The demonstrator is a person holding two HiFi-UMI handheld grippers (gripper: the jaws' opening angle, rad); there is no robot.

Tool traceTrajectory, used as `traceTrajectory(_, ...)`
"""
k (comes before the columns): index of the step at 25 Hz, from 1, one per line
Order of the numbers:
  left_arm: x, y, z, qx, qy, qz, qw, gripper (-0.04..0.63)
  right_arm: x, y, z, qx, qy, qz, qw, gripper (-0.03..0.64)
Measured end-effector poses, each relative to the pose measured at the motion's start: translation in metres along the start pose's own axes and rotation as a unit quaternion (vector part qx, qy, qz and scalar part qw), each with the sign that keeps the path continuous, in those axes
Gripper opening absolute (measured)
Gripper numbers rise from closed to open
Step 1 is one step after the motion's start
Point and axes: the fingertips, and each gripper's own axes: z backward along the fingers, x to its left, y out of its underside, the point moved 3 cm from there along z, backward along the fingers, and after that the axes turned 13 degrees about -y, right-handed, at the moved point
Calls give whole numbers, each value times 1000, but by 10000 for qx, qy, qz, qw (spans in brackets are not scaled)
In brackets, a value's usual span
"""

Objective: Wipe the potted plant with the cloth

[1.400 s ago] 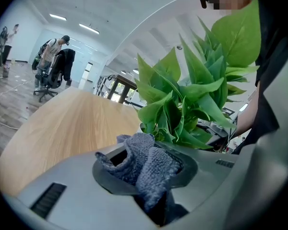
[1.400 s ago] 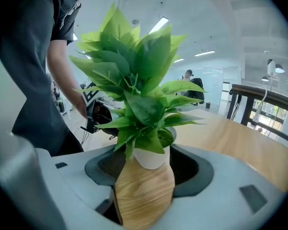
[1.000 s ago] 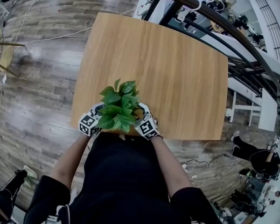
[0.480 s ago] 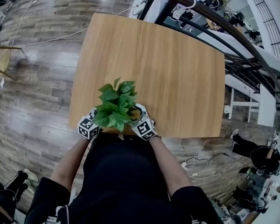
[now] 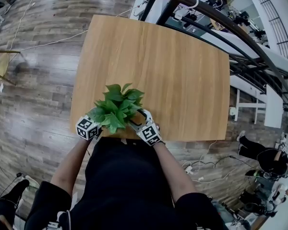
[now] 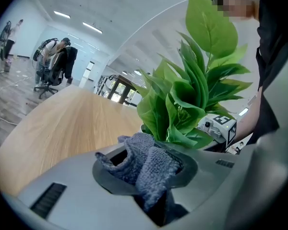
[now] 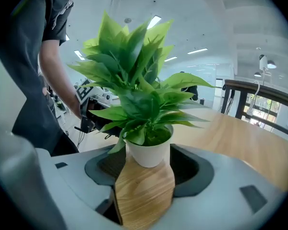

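Left gripper (image 6: 151, 186) clamps cloth (image 6: 141, 157) — potted plant (image 5: 116, 110) hides it in head view.

— What is the grey-blue terry cloth (image 6: 134, 152) like?
— Nubbly looped pile, quite matt. The left gripper (image 6: 151, 195) around it has a smooth, matt grey plastic shell.
— And the plant?
— The round white pot (image 7: 149, 153) is smooth with a faint sheen; plastic or ceramic, I can't tell. The broad green leaves (image 7: 129, 75) look waxy. The pale wooden table (image 5: 173, 71) shows a satin grain.
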Motion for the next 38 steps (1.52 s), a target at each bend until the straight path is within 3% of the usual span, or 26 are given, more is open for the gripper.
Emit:
traceTrajectory(5,-5,-12,-2,-4,-83,-26,10000,133,-9,-17,-8,137,-157,470,9987,268)
traceTrajectory(11,-7,-8,-5,14,-40,-227,9997,132,-11,-15,-6,90,-56,341,9994,268)
traceTrajectory(21,-31,13,3,106,346,-287,9989,132,-14,-15,-8,82,3,287,9996,268)
traceTrajectory(29,-31,7,6,77,283,-117,9995,132,1,-12,-5,106,23,313,9995,268)
traceTrajectory(36,-9,1,5,11,89,-132,9999,132,21,-10,-4,69,-323,394,9987,268)
traceTrajectory(38,-5,-5,5,-21,56,-81,9999,132,16,-6,-3,97,-166,240,9995,268)
